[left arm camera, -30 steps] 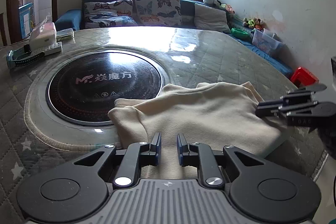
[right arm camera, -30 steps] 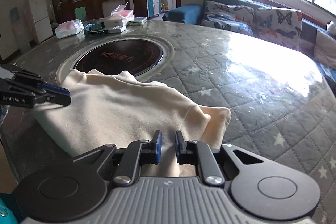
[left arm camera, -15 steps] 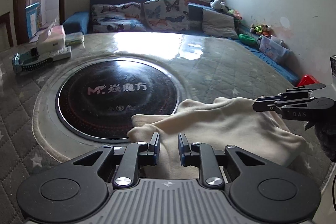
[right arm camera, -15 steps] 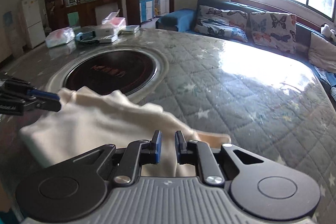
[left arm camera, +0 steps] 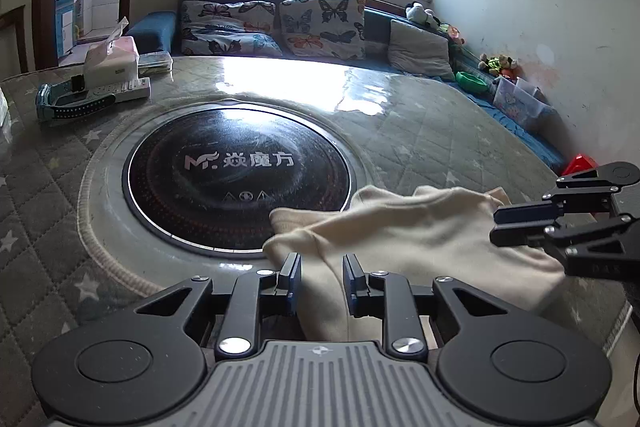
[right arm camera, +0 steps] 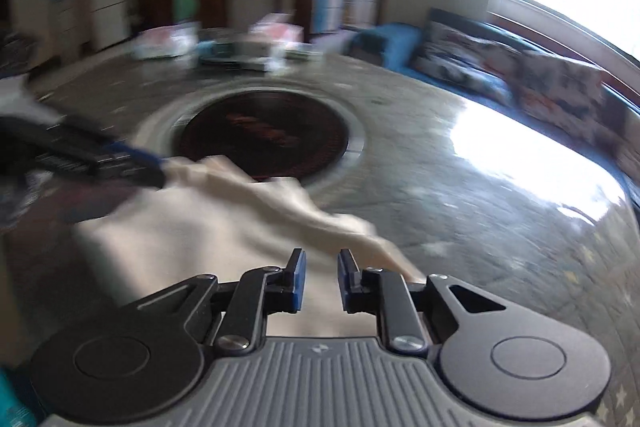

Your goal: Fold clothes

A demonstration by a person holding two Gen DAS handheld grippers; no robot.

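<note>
Cream garment bunched at near table edge, overlapping the black round cooktop rim. Left gripper pinching cloth between narrowly gapped fingers; right gripper likewise, cloth between fingers, view blurred.

Counter beyond the garment lay open toward the sofa; tissue box and power strip crowded its far-left edge.
</note>
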